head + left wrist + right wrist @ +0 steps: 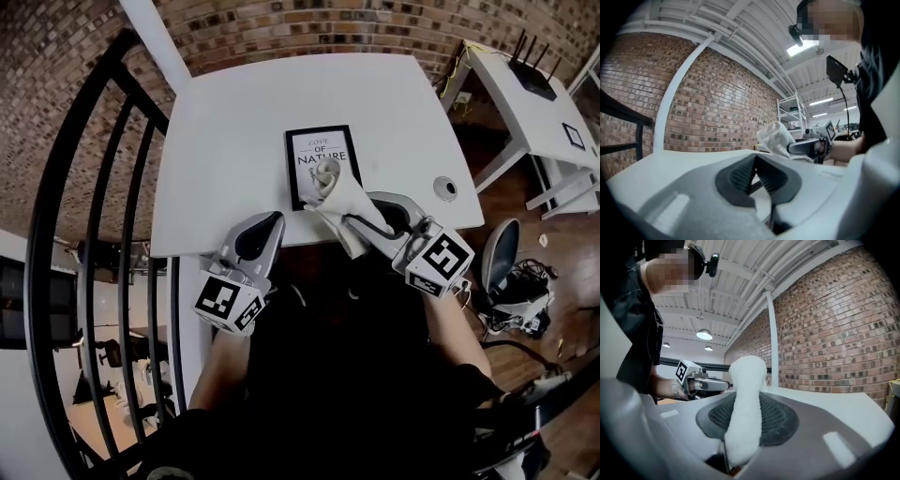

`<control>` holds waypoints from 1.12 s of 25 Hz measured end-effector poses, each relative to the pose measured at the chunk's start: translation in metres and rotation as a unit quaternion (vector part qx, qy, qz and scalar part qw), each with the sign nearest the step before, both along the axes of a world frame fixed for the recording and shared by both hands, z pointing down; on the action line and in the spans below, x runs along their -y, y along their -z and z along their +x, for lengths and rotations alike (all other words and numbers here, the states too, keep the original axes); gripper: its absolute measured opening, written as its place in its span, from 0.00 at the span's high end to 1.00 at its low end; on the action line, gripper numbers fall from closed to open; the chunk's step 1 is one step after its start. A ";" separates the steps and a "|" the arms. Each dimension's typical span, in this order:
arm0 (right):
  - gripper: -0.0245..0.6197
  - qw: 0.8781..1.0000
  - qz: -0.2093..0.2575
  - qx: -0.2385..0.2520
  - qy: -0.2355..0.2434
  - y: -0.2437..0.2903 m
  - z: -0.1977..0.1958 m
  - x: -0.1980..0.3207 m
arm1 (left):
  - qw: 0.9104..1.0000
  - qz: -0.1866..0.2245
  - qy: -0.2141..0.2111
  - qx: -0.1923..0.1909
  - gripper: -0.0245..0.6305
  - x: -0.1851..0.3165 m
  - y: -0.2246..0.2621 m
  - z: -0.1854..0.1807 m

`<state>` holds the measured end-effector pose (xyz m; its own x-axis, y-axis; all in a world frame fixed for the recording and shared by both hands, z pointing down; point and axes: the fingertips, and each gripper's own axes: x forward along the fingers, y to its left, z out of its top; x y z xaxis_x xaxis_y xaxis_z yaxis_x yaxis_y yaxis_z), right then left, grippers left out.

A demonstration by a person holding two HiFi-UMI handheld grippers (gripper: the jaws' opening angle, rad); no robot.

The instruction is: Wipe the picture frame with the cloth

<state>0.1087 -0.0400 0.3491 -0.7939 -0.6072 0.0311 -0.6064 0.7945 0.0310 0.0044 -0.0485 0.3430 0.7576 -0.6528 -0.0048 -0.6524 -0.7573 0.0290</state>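
The right gripper's (746,401) fingers (777,420) are clamped on the cloth (745,376), a white, nubbly terry piece squeezed into a thick roll that rises between the dark ribbed pads and ends in a rounded top at the centre of the right gripper view. In the head view the cloth (339,202) fans out from the fingers toward the upper left, and its bunched end lies over the lower right part of the picture frame (314,150). The frame lies flat, slightly right of the centre of that view: a narrow black border around a white sheet with dark lettering, its lower lines hidden by the cloth. The left gripper's (754,160) fingers (738,176) meet at their tips with nothing between them; a narrow wedge of gap opens only lower down between the pads. This left gripper (265,225) hangs over the near edge of the worktop (225,131), to the lower left of the frame and apart from it. The worktop is plain white, with a round cable port (445,188) near its right edge. A brick wall (281,28) runs along the top of the head view, a black railing (103,187) curves down the left side, and a second white table (525,112) carrying a black router (532,80) stands at the upper right.
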 end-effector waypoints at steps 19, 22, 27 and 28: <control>0.77 0.999 0.035 0.025 0.002 0.003 0.011 -0.028 | 1.000 0.011 -0.028 -0.008 0.96 -0.025 0.002 0.024; 0.77 0.999 0.040 0.028 0.004 0.004 0.011 -0.026 | 1.000 0.012 -0.026 -0.006 0.96 -0.024 0.004 0.023; 0.77 0.999 0.039 0.028 0.002 0.002 0.012 -0.026 | 1.000 0.013 -0.026 -0.006 0.96 -0.024 0.005 0.024; 0.77 0.999 0.039 0.028 0.002 0.001 0.012 -0.027 | 1.000 0.013 -0.026 -0.006 0.96 -0.025 0.004 0.024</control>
<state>0.1208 -0.0128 0.3484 -0.7958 -0.6026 -0.0603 -0.6055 0.7937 0.0582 0.0281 -0.0238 0.3393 0.7906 -0.6115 -0.0306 -0.6113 -0.7912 0.0166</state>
